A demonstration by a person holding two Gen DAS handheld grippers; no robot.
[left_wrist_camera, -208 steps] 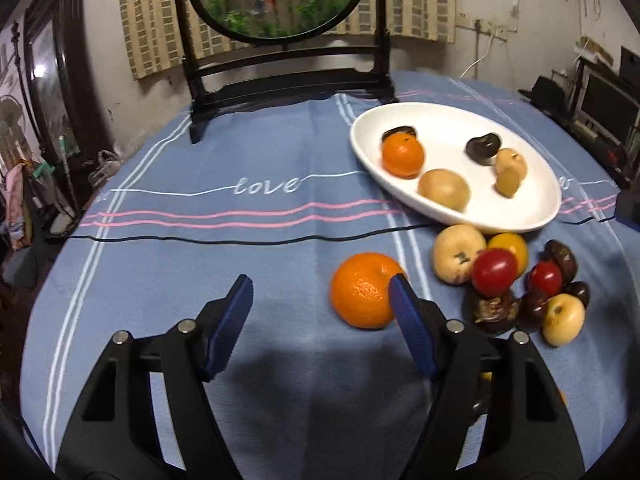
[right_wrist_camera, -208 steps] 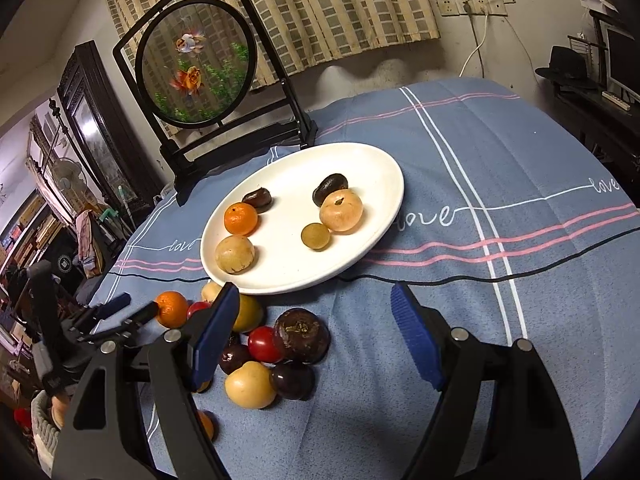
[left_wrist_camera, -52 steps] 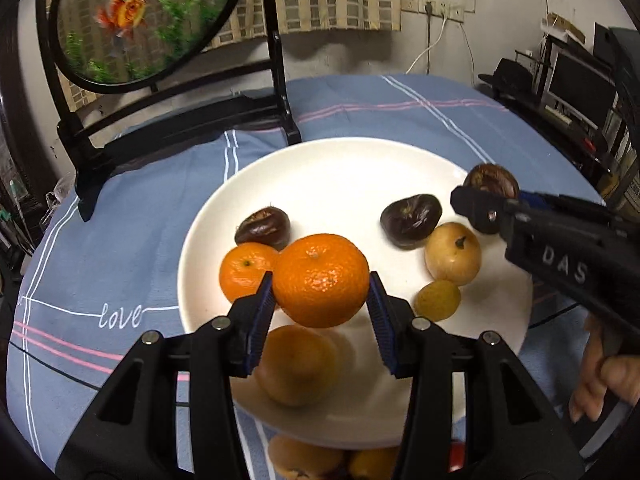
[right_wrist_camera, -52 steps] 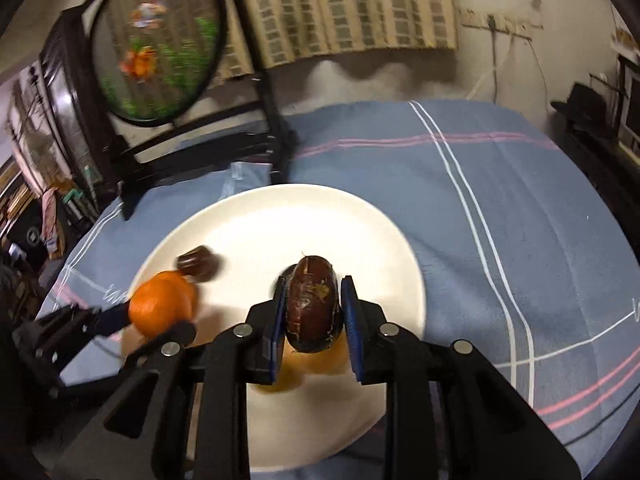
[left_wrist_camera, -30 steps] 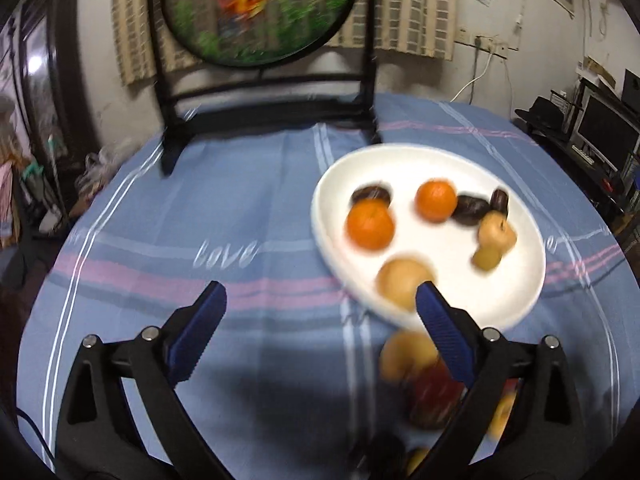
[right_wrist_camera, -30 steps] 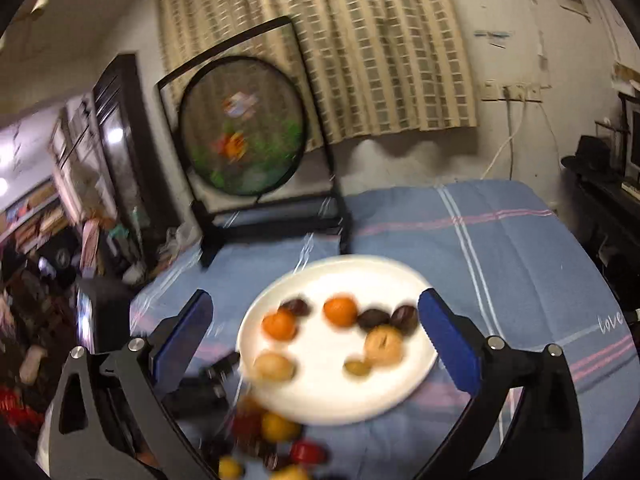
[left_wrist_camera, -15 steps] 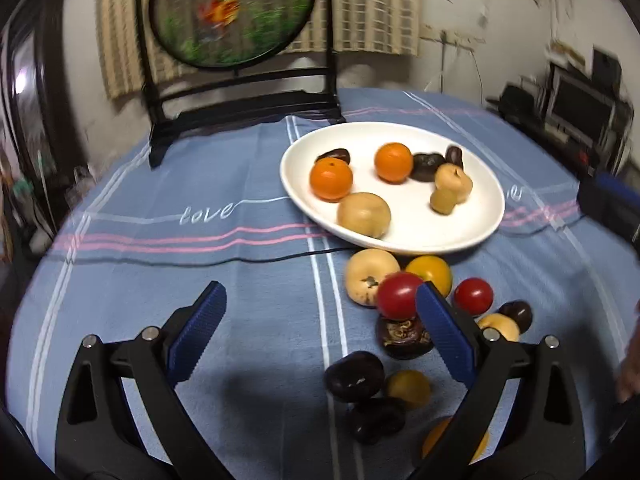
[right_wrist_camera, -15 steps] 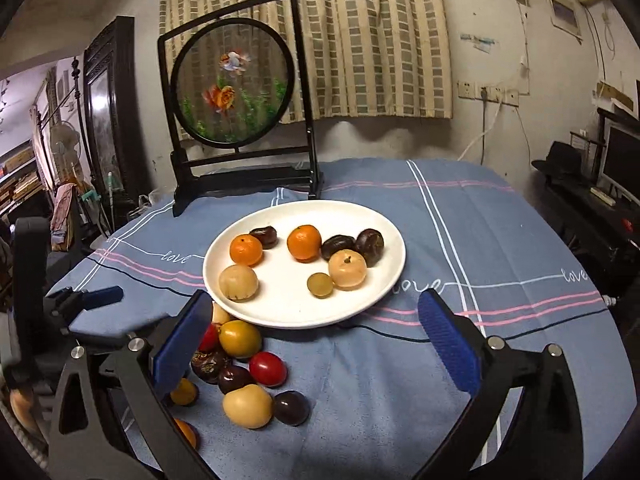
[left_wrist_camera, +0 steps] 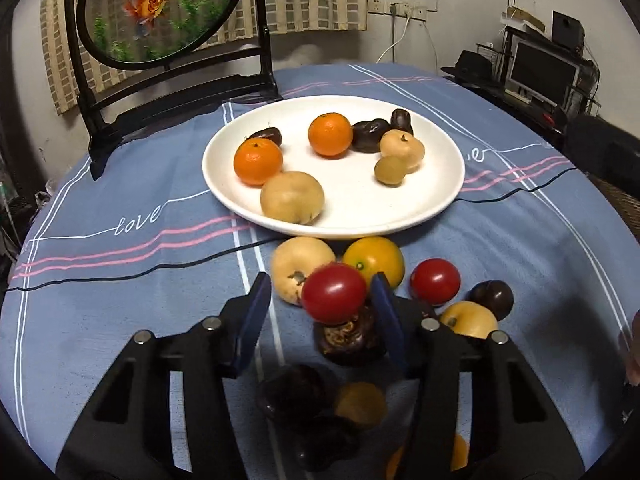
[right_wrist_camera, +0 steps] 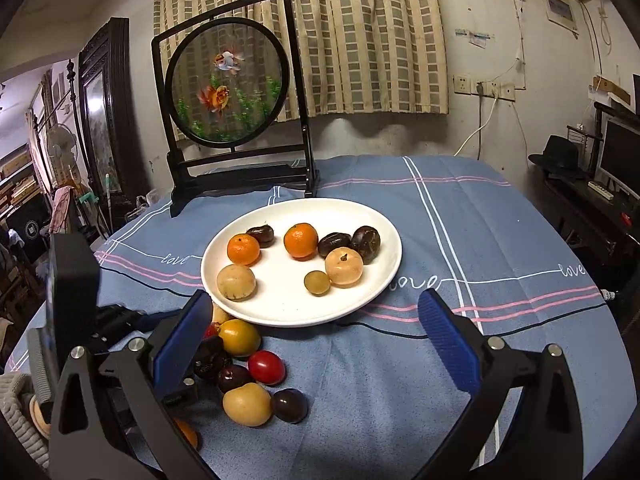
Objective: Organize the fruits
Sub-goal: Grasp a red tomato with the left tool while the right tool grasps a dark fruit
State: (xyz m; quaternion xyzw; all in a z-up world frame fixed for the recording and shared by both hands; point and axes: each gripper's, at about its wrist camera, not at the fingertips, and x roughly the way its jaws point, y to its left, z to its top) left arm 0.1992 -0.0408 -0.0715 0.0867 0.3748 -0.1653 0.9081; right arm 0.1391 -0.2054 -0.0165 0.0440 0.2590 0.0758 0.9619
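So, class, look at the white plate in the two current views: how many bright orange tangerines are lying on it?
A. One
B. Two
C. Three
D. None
B. Two tangerines lie on the white plate: one tangerine near its left side beside a dark fruit, and a second tangerine nearer the middle; the left wrist view shows the same two.

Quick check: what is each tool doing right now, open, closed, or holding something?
Left tool: jaws just been closing around the red tomato; left pad not touching yet, so open.
Right tool: open, empty.
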